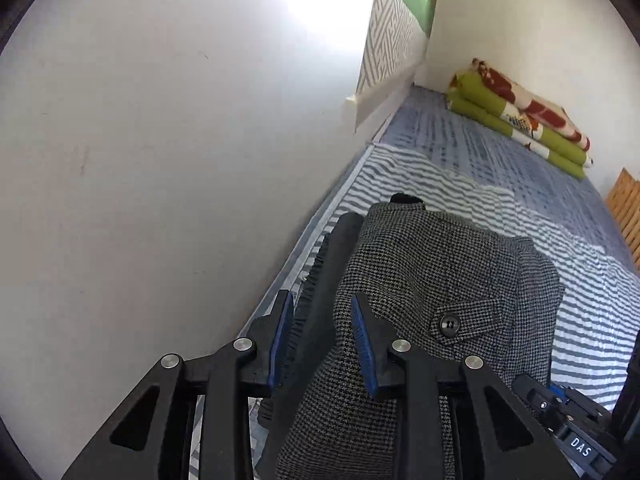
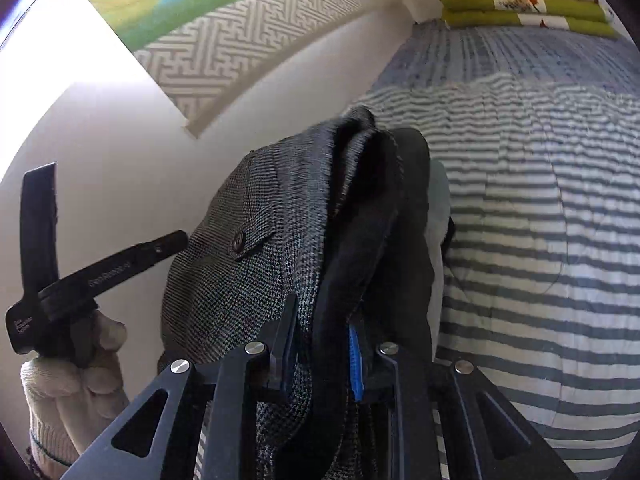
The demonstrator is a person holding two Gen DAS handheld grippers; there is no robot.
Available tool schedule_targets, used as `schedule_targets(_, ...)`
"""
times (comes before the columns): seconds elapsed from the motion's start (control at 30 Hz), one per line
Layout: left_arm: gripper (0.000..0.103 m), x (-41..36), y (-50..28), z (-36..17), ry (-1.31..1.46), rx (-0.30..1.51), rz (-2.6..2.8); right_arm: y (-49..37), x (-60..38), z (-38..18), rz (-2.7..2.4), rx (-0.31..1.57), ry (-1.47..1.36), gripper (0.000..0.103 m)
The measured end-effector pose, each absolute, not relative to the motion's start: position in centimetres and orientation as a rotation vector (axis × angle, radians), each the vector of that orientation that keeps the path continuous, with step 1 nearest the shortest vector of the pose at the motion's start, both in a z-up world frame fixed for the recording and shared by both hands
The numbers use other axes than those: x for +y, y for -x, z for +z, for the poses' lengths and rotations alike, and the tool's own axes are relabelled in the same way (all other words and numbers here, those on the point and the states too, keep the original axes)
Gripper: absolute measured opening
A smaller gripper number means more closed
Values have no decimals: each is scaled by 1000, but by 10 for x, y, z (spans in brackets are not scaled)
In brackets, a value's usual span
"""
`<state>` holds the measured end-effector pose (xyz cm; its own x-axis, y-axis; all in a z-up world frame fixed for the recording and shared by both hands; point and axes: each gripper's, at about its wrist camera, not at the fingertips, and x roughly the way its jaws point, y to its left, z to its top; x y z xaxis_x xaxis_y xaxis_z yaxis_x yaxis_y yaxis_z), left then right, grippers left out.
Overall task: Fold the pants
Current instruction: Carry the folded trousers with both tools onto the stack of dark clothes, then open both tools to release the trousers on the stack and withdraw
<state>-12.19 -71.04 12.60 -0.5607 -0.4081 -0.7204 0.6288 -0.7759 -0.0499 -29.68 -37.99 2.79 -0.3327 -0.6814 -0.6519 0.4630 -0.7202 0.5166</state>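
Note:
The pants (image 1: 448, 272) are grey houndstooth with a buttoned pocket flap and a dark waistband, and they hang bunched above the striped bed sheet (image 1: 440, 188). My left gripper (image 1: 322, 300) stands open: the dark waistband edge runs through the gap between its blue pads (image 1: 280, 344), loose. My right gripper (image 2: 322, 316) is shut on a thick bunch of the pants (image 2: 248, 240), with cloth draped over its fingers. In the right wrist view a gloved hand (image 2: 72, 352) holds the left tool at the far left, beside the pants.
A white wall (image 1: 160, 160) runs close along the bed's left side. A folded green and red blanket (image 1: 520, 116) lies at the bed's far end. A wooden slatted piece (image 1: 624, 200) stands at the right edge. A patterned, painted panel (image 2: 240, 60) hangs on the wall.

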Motion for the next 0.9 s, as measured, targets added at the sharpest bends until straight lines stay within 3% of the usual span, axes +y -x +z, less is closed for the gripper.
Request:
schedule_targets(0.2, 32, -661, 99, 124, -1013, 346, -2455, 288, -371, 39, -2096, -242, -1147, 27)
schedule_targets(0.4, 33, -633, 83, 81, -1140, 444, -2404, 258, -342, 74, -2085, -248, -963, 27)
schedule_targets(0.63, 34, -613, 46, 80, -1179, 476, -2336, 243, -365, 47, -2199, 169, -1068, 27)
schedule_targets(0.77, 34, -567, 19, 87, -1171, 426, -2339, 234, -305, 50, -2170, 40, -1184, 27)
schedule_targets(0.9, 34, -507, 1, 108, -1132, 422, -2386, 204, -242, 60, -2194, 30, -1214, 27)
